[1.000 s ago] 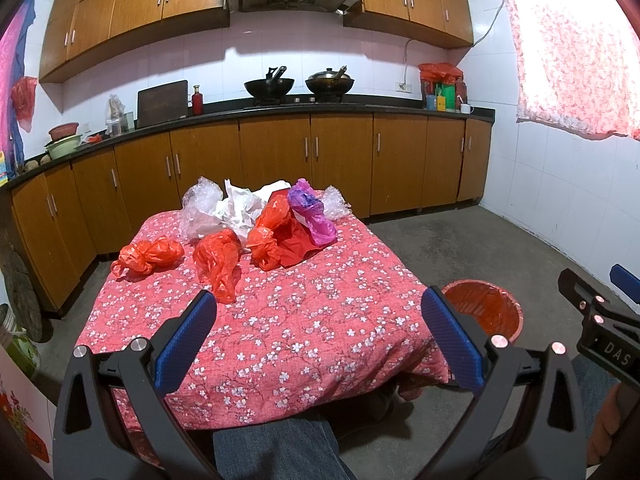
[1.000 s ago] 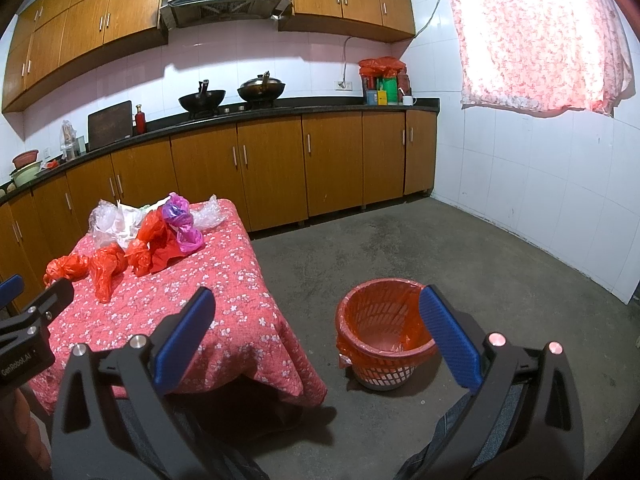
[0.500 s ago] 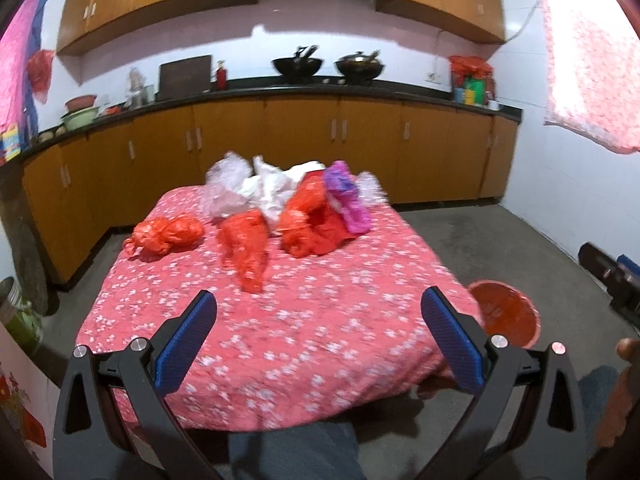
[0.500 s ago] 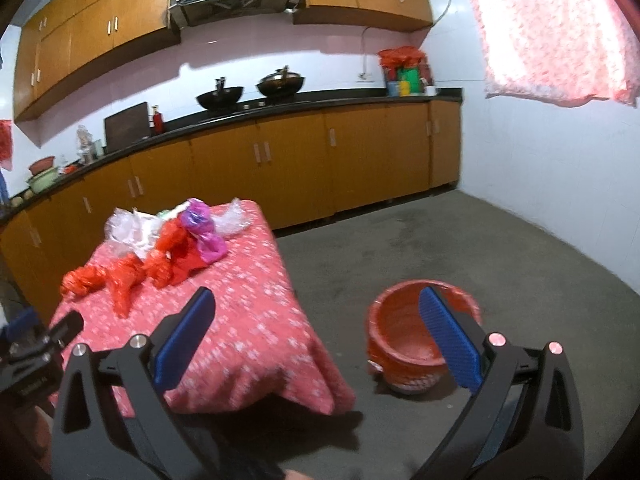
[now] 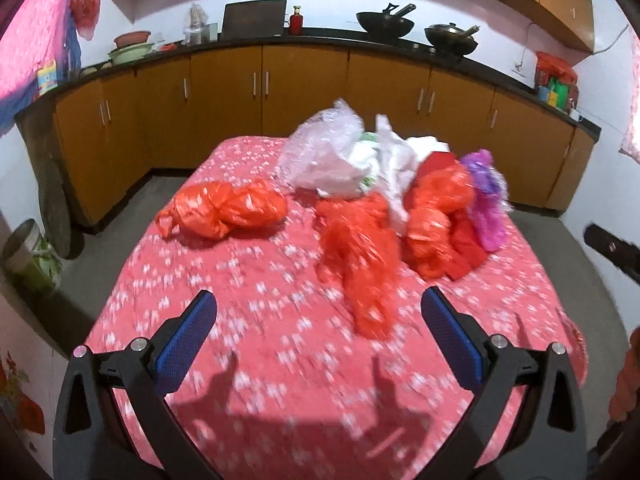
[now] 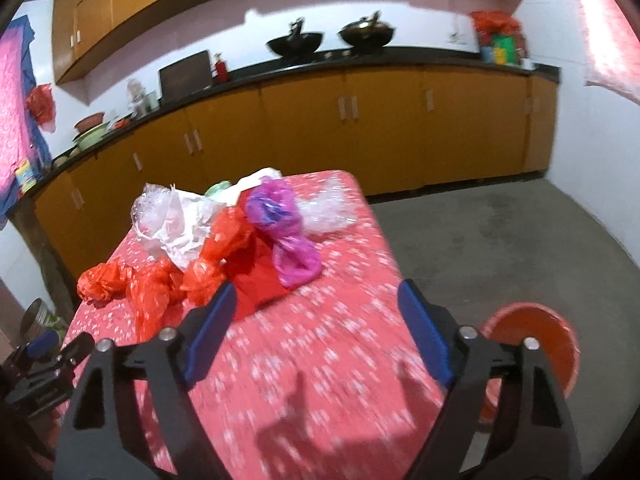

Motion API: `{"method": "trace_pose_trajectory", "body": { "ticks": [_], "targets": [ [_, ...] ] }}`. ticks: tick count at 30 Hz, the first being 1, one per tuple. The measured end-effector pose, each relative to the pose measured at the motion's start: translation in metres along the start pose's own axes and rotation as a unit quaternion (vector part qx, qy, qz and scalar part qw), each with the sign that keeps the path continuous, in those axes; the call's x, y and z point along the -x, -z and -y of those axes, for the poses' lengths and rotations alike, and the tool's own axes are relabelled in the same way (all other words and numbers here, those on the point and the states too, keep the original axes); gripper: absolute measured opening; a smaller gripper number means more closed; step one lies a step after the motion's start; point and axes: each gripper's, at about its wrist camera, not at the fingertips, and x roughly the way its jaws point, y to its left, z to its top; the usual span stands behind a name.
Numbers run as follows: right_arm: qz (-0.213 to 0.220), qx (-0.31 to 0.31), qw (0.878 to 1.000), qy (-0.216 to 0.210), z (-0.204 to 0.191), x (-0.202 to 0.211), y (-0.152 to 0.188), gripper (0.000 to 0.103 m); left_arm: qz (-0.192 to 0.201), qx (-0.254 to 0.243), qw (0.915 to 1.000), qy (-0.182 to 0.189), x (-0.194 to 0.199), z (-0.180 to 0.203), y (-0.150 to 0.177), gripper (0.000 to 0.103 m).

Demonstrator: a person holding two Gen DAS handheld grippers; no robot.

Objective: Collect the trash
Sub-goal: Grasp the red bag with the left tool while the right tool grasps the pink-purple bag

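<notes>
Crumpled plastic bags lie on a table with a red flowered cloth [image 5: 280,360]: an orange bag [image 5: 224,210] at the left, a long red-orange bag [image 5: 360,252] in the middle, another orange bag [image 5: 436,216], a purple bag [image 5: 484,196] and clear and white bags [image 5: 340,156] behind. My left gripper [image 5: 318,328] is open and empty above the near cloth, just short of the long bag. My right gripper [image 6: 316,320] is open and empty over the cloth [image 6: 320,380], near the purple bag [image 6: 284,232]. An orange trash basket [image 6: 532,348] stands on the floor at the right.
Brown cabinets with a black counter [image 5: 320,36] run behind the table, with woks [image 5: 384,22] on top. Grey concrete floor [image 6: 500,248] lies right of the table. A metal pot [image 5: 24,252] stands on the floor at the left.
Both grippers have moved forward and over the table, closer to the bags. The trash basket has slipped out of the left wrist view. Both stay open.
</notes>
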Motion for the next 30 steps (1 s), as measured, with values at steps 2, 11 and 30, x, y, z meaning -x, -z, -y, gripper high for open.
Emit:
{"method": "trace_pose_trajectory", "body": {
  "ticks": [2, 11, 30],
  "targets": [
    [-0.001, 0.013, 1.000, -0.005, -0.007, -0.027, -0.009, 0.078, 0.003, -0.001, 0.9999, 0.011, -0.011, -0.001, -0.006, 0.101],
    [-0.045, 0.033, 0.998, 0.010, -0.013, -0.118, -0.023, 0.078, -0.001, -0.010, 0.9994, 0.034, -0.045, -0.002, -0.021, 0.100],
    [-0.042, 0.074, 0.996, 0.016, -0.029, -0.156, -0.027, 0.042, -0.026, -0.038, 0.9979, 0.046, -0.081, 0.023, -0.031, 0.083]
  ]
}}
